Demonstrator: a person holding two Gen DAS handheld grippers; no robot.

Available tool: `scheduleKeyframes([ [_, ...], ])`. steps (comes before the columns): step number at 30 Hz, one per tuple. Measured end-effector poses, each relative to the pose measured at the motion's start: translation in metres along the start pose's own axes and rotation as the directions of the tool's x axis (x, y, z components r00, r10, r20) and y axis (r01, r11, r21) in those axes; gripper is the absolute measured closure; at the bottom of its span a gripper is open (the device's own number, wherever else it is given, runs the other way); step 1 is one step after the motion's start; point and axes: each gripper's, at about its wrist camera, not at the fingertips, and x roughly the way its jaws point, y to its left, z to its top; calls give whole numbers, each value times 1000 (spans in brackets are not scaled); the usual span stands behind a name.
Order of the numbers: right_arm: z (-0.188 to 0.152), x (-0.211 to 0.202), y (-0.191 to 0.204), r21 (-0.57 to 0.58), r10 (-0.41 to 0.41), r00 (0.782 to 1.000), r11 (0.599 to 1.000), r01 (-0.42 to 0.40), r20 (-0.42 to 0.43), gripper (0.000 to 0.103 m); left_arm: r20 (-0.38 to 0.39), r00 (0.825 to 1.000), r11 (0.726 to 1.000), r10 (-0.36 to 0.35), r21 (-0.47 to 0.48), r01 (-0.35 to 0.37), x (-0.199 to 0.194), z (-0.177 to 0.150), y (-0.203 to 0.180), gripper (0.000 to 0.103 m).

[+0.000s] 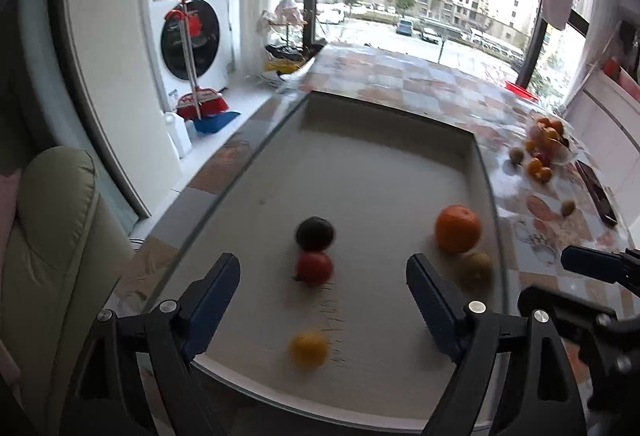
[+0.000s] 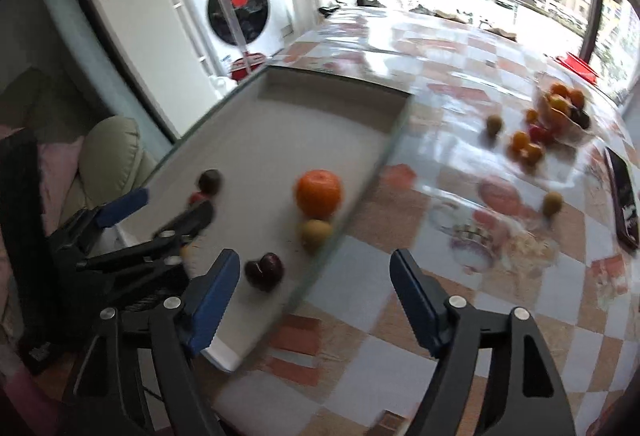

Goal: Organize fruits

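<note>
Both claws tilted downward, left claw (image 1: 323,278) wide over tray (image 1: 400,163), right claw (image 2: 316,278) wide, empty

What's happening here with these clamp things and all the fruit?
Someone is sorting fruit with two hand-held grippers. Both the left gripper and the right gripper are open and hold nothing. A big orange, a dark plum, a red fruit and a yellow one already lie in the white tray. More fruit sits in a pile on the table.
</note>
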Motion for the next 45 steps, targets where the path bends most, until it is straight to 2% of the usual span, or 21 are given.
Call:
scheduleKeyframes([
  [3, -7, -4, -28, 50, -41, 999, 998, 41, -10, 18, 13, 1000, 999, -26, 36, 25, -8, 3, -16, 17],
  [5, -17, -6, -54, 117, -66, 998, 991, 68, -22, 18, 27, 996, 994, -82, 71, 80, -18, 5, -34, 17],
  [8, -35, -9, -98, 227, -93, 994, 968, 103, -52, 15, 44, 979, 973, -198, 134, 191, -33, 8, -66, 17],
  [10, -47, -10, -121, 273, -133, 988, 950, 148, -74, 14, 44, 969, 954, -242, 191, 230, -37, 7, -92, 17],
  [12, -61, -15, -147, 302, -210, 973, 926, 228, -92, 14, 22, 965, 935, -260, 254, 246, -36, 3, -121, 17],
  [15, -78, -22, -172, 320, -301, 948, 892, 319, -108, 14, -45, 966, 912, -255, 321, 255, -20, -10, -162, 17],
  [18, -94, -28, -197, 338, -383, 917, 853, 398, -114, 13, -112, 971, 901, -210, 362, 237, 4, -25, -193, 17],
  [20, -102, -31, -212, 342, -420, 901, 835, 430, -108, 0, -123, 973, 901, -194, 371, 226, 16, -29, -205, 17],
  [22, -108, -33, -222, 365, -410, 909, 838, 406, -72, 0, -110, 976, 902, -186, 375, 214, 26, -28, -211, 17],
  [25, -111, -31, -225, 357, -433, 901, 838, 414, -27, 0, -106, 986, 907, -126, 391, 158, 39, -25, -214, 17],
  [26, -112, -31, -226, 360, -435, 900, 837, 413, -20, 0, -116, 986, 909, -116, 387, 153, 44, -26, -213, 13],
  [27, -111, -30, -225, 361, -436, 900, 836, 413, -19, 0, -114, 986, 921, -126, 356, 158, 47, -27, -210, 0],
  [29, -110, -29, -225, 363, -437, 899, 836, 412, -16, 0, -131, 981, 934, -141, 312, 176, 51, -28, -203, 0],
  [45, -111, -31, -223, 367, -441, 897, 833, 415, -12, 0, -122, 982, 933, -142, 315, 174, 50, -31, -204, 0],
])
